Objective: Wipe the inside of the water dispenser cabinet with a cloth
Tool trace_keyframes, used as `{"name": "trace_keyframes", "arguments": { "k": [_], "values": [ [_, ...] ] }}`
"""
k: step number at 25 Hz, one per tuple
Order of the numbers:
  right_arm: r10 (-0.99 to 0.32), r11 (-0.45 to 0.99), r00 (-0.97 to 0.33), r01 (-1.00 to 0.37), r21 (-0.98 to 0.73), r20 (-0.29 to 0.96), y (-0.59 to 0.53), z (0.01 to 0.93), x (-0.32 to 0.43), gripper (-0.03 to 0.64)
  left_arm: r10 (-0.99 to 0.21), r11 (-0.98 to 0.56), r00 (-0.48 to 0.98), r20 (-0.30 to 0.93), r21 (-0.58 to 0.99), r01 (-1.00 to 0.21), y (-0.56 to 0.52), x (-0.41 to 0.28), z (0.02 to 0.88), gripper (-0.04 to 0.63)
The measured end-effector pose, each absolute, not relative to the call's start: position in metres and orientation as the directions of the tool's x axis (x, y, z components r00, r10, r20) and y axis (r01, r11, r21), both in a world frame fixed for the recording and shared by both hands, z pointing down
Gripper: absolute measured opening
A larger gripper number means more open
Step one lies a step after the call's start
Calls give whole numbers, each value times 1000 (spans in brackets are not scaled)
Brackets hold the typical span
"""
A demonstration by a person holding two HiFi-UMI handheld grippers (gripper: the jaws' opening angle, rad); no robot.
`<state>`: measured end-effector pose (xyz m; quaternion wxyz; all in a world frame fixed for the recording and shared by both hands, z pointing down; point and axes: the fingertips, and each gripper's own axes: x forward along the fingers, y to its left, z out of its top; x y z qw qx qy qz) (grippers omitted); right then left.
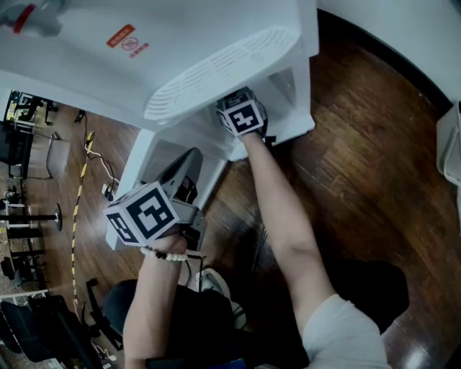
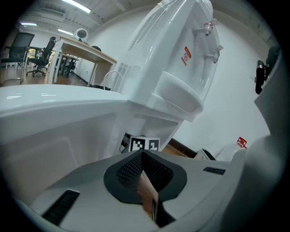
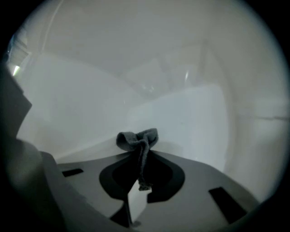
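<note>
Reaching into the cabinet point(image 1: 292, 90), the right tongs point(image 3: 139, 156) clamp the cloth point(image 3: 136, 137) to wipe its wall, while the left tongs point(image 2: 144, 158), closed and empty, hang clear outside.

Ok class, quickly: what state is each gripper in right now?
Left gripper: closed, empty.
Right gripper: closed on a small crumpled grey cloth.

My right gripper view is dim and soft inside the cabinet point(image 3: 136, 90) — left one bright, ceiling strips point(image 2: 74, 5) upper left, fisheye-dark corners.
</note>
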<state>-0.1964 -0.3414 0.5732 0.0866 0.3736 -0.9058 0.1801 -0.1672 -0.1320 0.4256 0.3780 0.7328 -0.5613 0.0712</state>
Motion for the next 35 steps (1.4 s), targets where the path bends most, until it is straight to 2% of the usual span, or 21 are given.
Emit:
{"name": "trace_keyframes", "arguments": {
  "k": [6,12,15,21,26,30,35],
  "values": [
    [-642,578,-641,-765,-284,421,-343,603,-193,40,-765,-98,358,535,453,-886,-132,-167,419,-8],
    [-570,544,-581,-797,-262,582,-335,634,-188,40,-765,-101,356,537,446,-889,-132,-169,417,-8],
    [-563,547,-577,-797,-255,592,-334,641,-190,40,-765,-101,357,537,447,-889,-131,-169,416,-8],
    [-639,500,-588,-808,-312,496,-342,630,-176,40,-766,-110,365,530,452,-885,-133,-165,414,-8],
    [-769,493,-592,-790,-365,241,-356,572,-158,40,-768,-114,369,524,454,-883,-134,-162,413,-8],
    [-810,535,-585,-768,-351,44,-358,517,-151,40,-767,-117,375,520,461,-879,-135,-159,413,-8],
    [-811,570,-580,-752,-329,-80,-357,470,-147,40,-770,-110,367,522,458,-882,-134,-162,412,-8]
  ]
}}
